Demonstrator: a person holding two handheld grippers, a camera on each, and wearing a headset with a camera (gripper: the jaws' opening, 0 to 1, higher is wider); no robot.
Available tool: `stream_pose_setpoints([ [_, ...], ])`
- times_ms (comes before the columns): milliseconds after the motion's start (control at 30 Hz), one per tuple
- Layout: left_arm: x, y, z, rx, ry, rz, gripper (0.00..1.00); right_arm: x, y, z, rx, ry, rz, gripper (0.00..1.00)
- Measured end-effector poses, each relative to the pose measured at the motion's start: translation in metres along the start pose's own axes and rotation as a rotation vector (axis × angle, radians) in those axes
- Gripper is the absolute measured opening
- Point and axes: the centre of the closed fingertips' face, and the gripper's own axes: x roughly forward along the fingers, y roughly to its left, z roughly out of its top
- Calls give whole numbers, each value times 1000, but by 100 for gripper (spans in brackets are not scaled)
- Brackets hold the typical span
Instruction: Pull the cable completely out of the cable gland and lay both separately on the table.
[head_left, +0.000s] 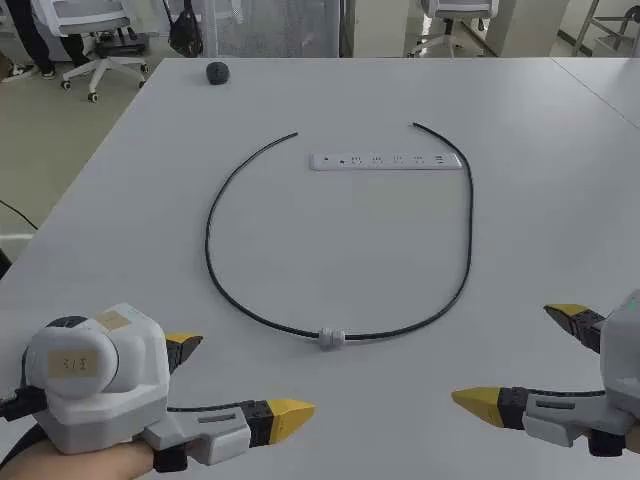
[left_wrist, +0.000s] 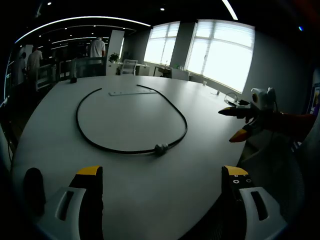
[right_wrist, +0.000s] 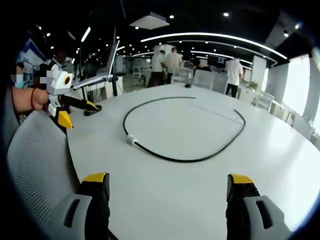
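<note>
A long black cable (head_left: 212, 262) lies in an open loop on the white table (head_left: 120, 180), both ends pointing away from me. A small grey cable gland (head_left: 331, 337) is threaded on its near stretch. The cable (left_wrist: 80, 127) and gland (left_wrist: 161, 148) also lie ahead in the left gripper view, and the cable (right_wrist: 170, 158) and gland (right_wrist: 131, 139) in the right gripper view. My left gripper (head_left: 245, 378) hovers open at the near left, short of the gland. My right gripper (head_left: 518, 358) hovers open at the near right. Neither touches the cable.
A white power strip (head_left: 386, 161) lies inside the loop's far opening. A dark round object (head_left: 217, 72) sits near the table's far edge. Office chairs (head_left: 95, 40) stand beyond the table, and people stand in the background (right_wrist: 167, 62).
</note>
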Motion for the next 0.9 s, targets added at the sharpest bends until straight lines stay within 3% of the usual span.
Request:
stream_pose_setpoints([
  [900,-1,-2,-2,6,3,-5,99,0,3,-2,4,7,5,97],
])
